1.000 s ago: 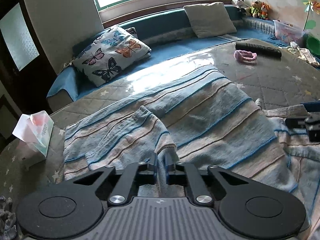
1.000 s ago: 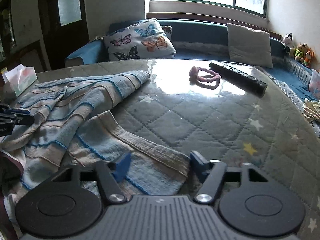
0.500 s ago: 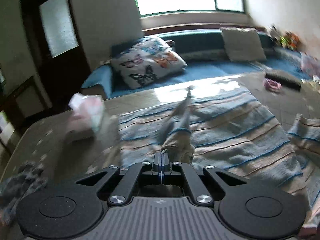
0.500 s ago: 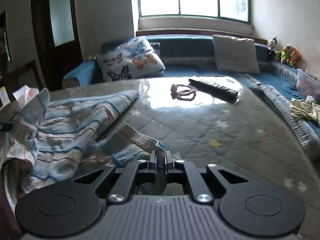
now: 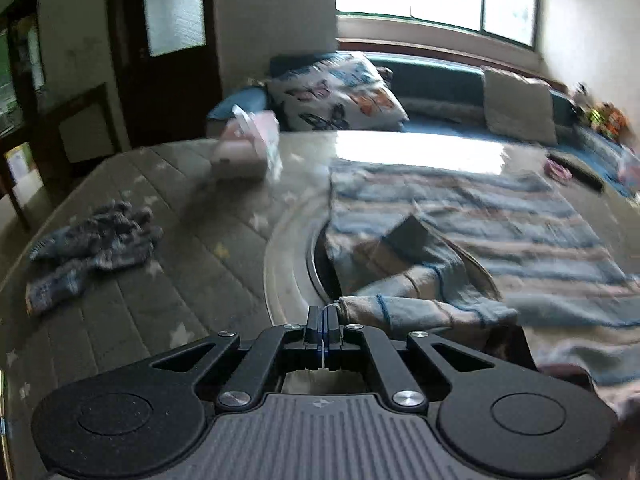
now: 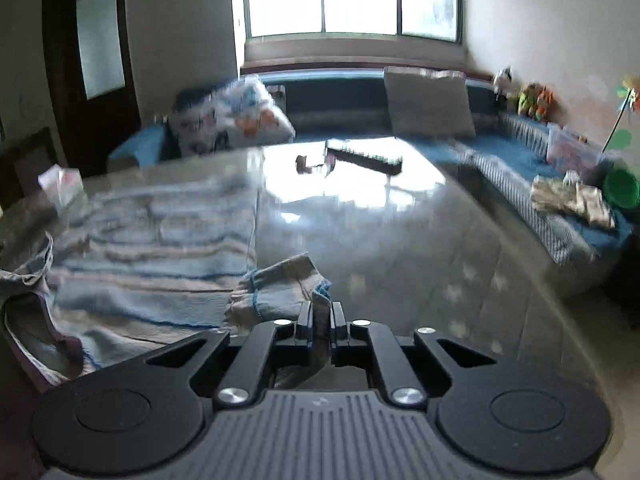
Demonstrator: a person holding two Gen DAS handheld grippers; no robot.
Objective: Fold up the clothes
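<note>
- Quilted counter (image 5: 132, 320) carries the striped garment (image 5: 480, 220).
- Left claw (image 5: 322, 320) pinches its edge; right claw (image 6: 319, 320) pinches another (jaws opening).
- Next, I judge: carry both edges across evenly.

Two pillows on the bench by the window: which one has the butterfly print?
The left pillow, white with coloured butterflies, behind the tissue box. The other pillow, further right, is plain grey.

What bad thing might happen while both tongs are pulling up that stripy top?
1. The left tongs pinch only a thin edge of the stripy top, so it might slip out.
2. The right tongs are opening a little with cloth between them, so that corner may drop.
3. The top lies close to the tissue box; dragging it sideways might knock the box over.
</note>
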